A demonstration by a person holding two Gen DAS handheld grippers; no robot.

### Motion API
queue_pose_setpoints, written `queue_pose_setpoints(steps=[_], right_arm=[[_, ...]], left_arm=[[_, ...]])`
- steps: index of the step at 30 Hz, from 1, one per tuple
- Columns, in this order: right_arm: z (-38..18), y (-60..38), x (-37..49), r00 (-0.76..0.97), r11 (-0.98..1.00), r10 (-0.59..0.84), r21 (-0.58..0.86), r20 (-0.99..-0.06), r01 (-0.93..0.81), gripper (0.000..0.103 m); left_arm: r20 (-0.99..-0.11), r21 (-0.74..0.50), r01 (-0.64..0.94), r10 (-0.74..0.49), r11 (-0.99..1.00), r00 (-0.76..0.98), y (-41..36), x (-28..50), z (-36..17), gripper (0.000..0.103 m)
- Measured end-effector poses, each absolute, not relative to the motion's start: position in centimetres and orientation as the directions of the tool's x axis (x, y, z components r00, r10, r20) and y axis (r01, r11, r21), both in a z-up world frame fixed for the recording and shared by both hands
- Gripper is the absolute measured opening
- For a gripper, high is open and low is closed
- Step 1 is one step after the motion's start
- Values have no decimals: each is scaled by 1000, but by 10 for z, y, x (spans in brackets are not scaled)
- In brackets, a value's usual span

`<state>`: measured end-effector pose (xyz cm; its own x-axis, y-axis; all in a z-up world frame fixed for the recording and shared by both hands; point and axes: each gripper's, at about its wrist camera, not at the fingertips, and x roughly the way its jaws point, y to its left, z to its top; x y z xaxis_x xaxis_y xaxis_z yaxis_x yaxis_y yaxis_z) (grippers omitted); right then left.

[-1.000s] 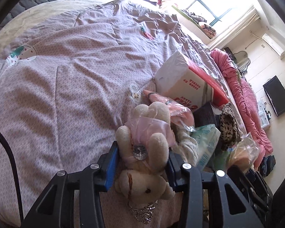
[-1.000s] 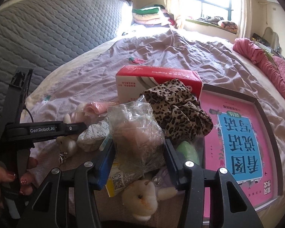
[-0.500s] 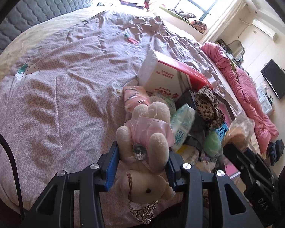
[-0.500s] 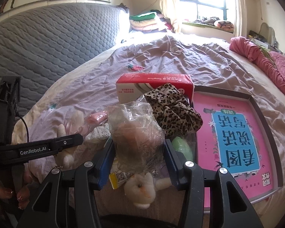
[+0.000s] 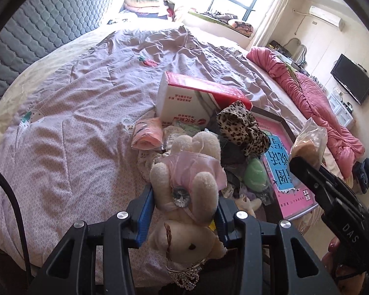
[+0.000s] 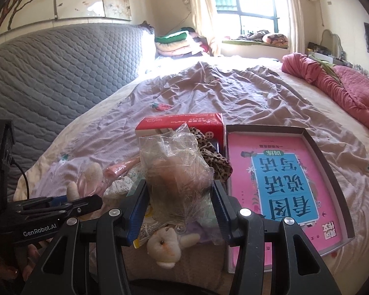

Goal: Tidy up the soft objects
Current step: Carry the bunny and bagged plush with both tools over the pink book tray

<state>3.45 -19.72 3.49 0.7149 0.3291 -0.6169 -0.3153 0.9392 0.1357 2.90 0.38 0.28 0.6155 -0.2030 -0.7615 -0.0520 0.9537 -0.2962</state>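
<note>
Crinkled plastic bag, contents indistinct

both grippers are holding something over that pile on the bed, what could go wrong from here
1. The cream plush bear in a pink dress hangs head-down from the left gripper, pinched at its soft body; it may slip out.
2. The crinkly clear plastic bag with a soft pinkish item in the right gripper is slick and could slide free.
3. A drop could land back among the leopard-print cloth and pile.

Both wrist views look down close — sharing the bed.
</note>
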Motion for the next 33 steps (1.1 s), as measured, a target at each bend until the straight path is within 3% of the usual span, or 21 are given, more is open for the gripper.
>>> queue_pose_setpoints(steps=[14,33], right_arm=[[49,-276,45,772,963,252,231,-584,-139,52],[33,-392,55,721,953,151,294,-676,76,52]], left_arm=[[-754,-280,52,-253,959,607,-60,41,39,44],[-777,-255,235,-344,938,527,-167,81,49,44]])
